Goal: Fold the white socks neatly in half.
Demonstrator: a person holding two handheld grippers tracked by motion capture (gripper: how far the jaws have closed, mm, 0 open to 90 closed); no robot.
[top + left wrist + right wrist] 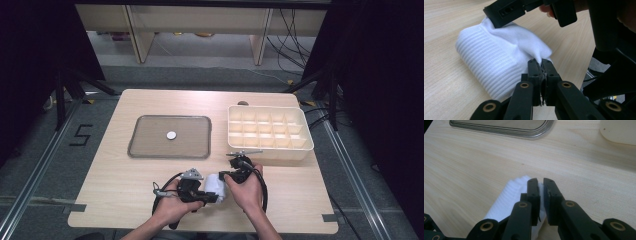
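- At the near edge of the wooden table [125,195], a person works a white ribbed sock [216,186] with two hand-held grippers; the sock lies bunched between them, at six o'clock from the metal tray [170,137] and about seven o'clock from the cream compartment box [270,131].
- The left gripper [541,65] has its jaws clamped on a pinch of the sock's smooth fabric, drawn up into a peak; the ribbed roll [486,65] runs away from those fingertips toward ten o'clock in the left gripper view.
- The right gripper [541,185] grips a thin fold of the same sock, jaws nearly together with white cloth showing in the slit between them; the sock's ribbed part [506,200] trails toward seven o'clock in the right gripper view.
- From above, the sock's long axis looks to run roughly nine to three o'clock, one gripper at each end, neither nearer than the other.
- Judgement: the coming move turns on that shared axis; pulling apart along it would likely stretch the sock open, while any sideways drift could slip a thin pinch free.
- A small round white disc [171,135] sits alone on the tray, well apart from the work.
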